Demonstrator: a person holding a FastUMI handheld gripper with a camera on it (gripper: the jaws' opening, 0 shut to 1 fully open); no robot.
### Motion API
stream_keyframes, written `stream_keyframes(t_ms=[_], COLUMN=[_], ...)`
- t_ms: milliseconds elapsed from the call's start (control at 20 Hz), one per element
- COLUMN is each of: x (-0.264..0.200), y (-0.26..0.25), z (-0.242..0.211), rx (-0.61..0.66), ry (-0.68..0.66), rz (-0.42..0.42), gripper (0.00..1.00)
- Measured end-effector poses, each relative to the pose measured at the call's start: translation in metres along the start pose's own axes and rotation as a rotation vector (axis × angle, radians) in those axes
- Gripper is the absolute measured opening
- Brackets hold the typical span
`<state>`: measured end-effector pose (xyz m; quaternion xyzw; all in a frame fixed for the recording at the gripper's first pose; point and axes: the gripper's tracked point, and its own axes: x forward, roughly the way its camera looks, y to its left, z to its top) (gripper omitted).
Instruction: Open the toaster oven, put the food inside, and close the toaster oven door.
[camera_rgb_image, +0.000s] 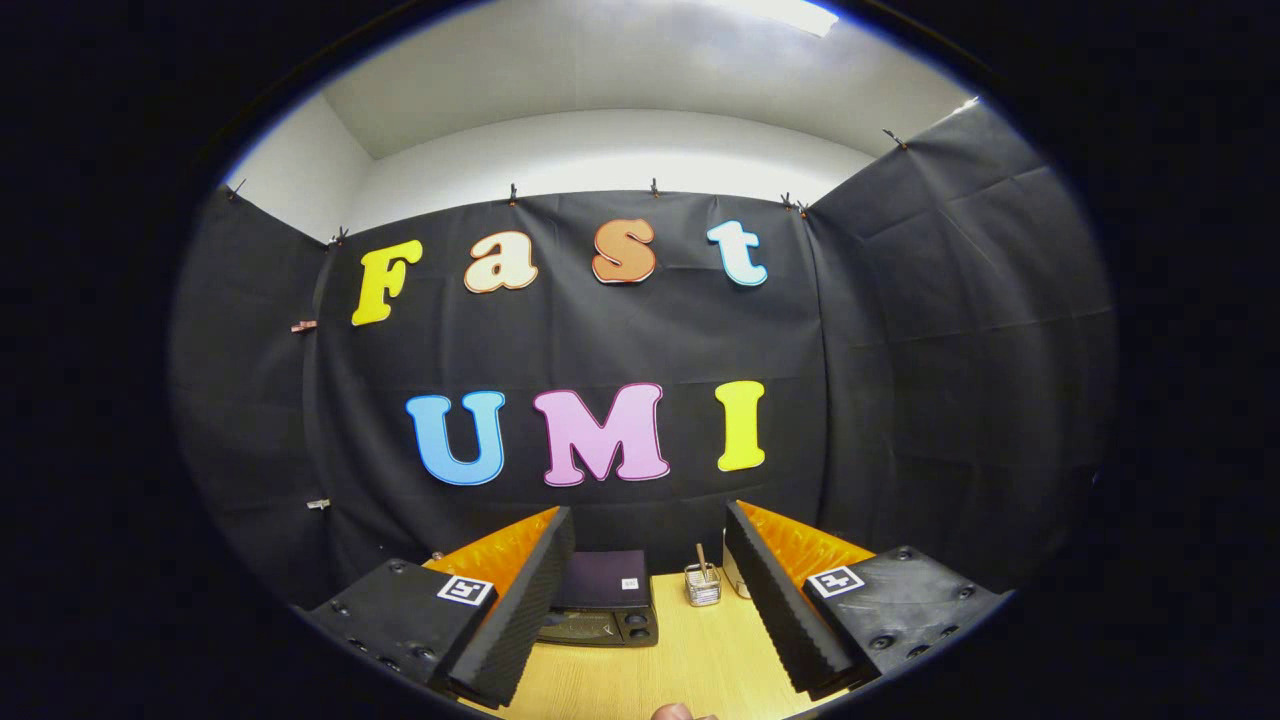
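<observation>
Nearest my lens, at the very bottom centre of the frame, a small rounded bit of something pale (683, 712) poked up over the bench edge; I could not tell what it was. Just above it my claw (650, 600) stood wide open, its two ridged fingers splayed to lower left and lower right with nothing between them but bare wood. Each finger (515, 610) carried a small square black-and-white marker (466, 589) on its outer block.

The light wooden bench (690, 660) ran up the gap between the fingers. Beyond the fingertips, in the lower centre of the frame and a little toward the left finger, sat the toaster oven (603, 600), a dark, low box seen from above and in front, its door appearing closed, with round knobs at the right end of its front. Part of its left side was hidden behind the left finger. Just right of it, near the right finger, stood a small clear container (703, 588) with a stick-like item upright in it, and a pale object (738, 582) was half hidden behind that finger.

Farther back the black cloth wall (900, 380) filled the middle of the frame, with white wall and ceiling in the upper part.
</observation>
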<state>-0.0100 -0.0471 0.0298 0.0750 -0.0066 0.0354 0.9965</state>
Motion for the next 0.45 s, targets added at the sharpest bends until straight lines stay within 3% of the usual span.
stream_keyframes(t_ms=[450], x=[0.0021], y=[-0.0021], z=[0.0019], rx=[-0.003], ry=[-0.012], rz=[-0.005], gripper=[0.98])
